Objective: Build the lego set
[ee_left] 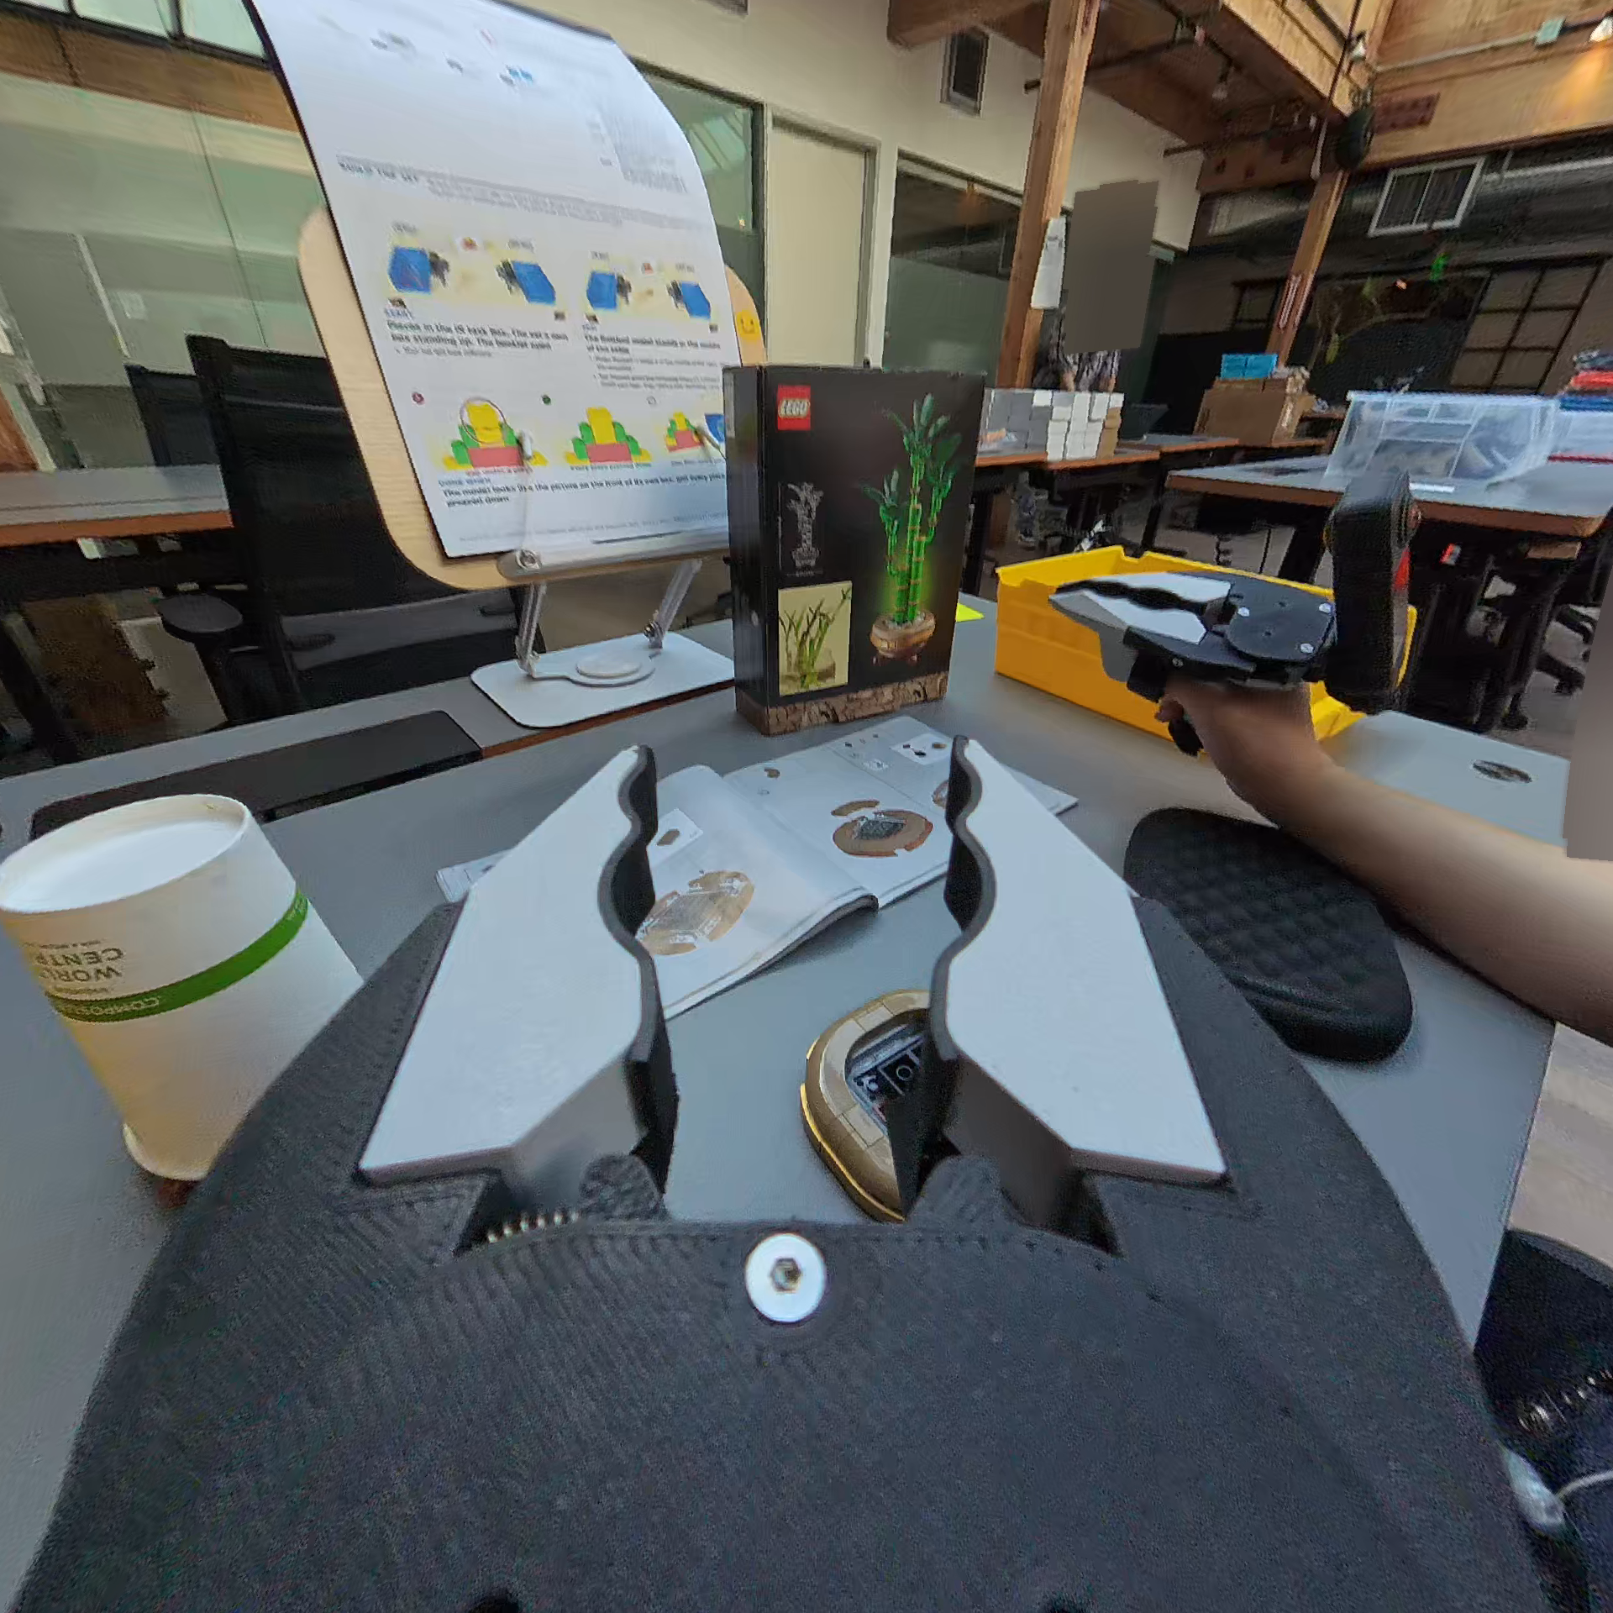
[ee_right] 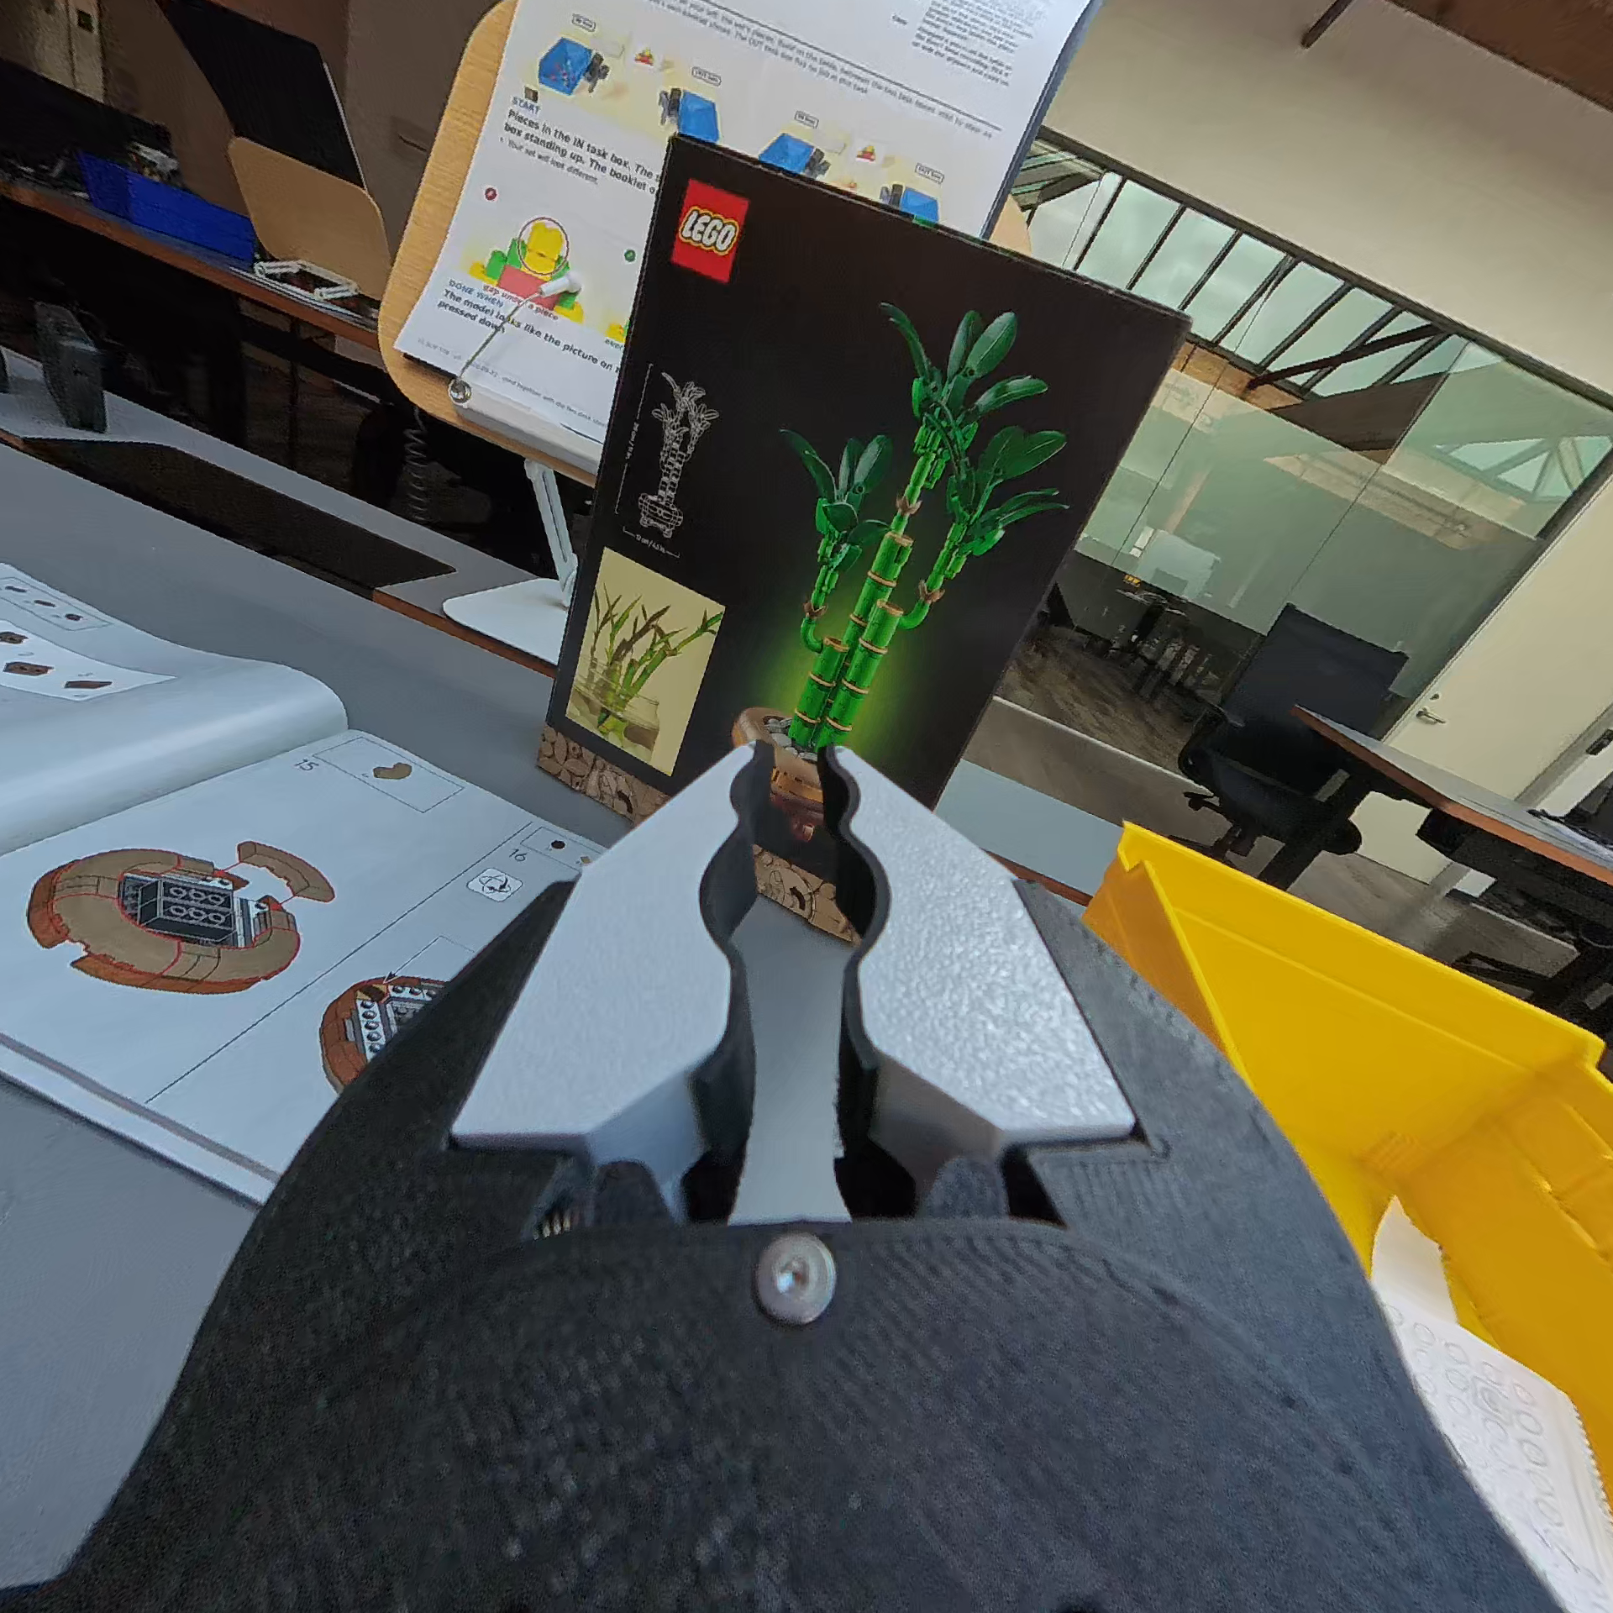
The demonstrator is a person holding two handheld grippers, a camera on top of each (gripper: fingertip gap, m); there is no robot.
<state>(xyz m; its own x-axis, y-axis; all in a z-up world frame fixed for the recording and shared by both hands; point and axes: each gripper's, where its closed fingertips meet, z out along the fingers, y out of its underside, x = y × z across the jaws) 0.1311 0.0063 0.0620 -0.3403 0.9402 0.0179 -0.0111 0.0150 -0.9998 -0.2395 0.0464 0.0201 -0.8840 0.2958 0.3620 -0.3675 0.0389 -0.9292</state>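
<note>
My left claw [ee_left: 799, 768] hangs spread wide & empty over the grey counter [ee_left: 367, 838], w/ the part-built pot base [ee_left: 851, 1091], a tan ring round a grey-black core, sitting on the counter at 5 o'clock under my rt finger. My right claw [ee_right: 790, 759] is up off the counter at 2 o'clock in the left wrist view, tips nearly pressed together w/ a thin gap, nothing visibly pinched. Instruction booklet [ee_right: 218, 873] lies open at 12 o'clock, pages showing the base ring steps; set box [ee_right: 838, 489] stands upright behind it, yellow bin [ee_right: 1362, 1030] to its rt. Judging by this, I'm early on: only the base is begun; its ring, the stalks & the leaves are all still to do.
</note>
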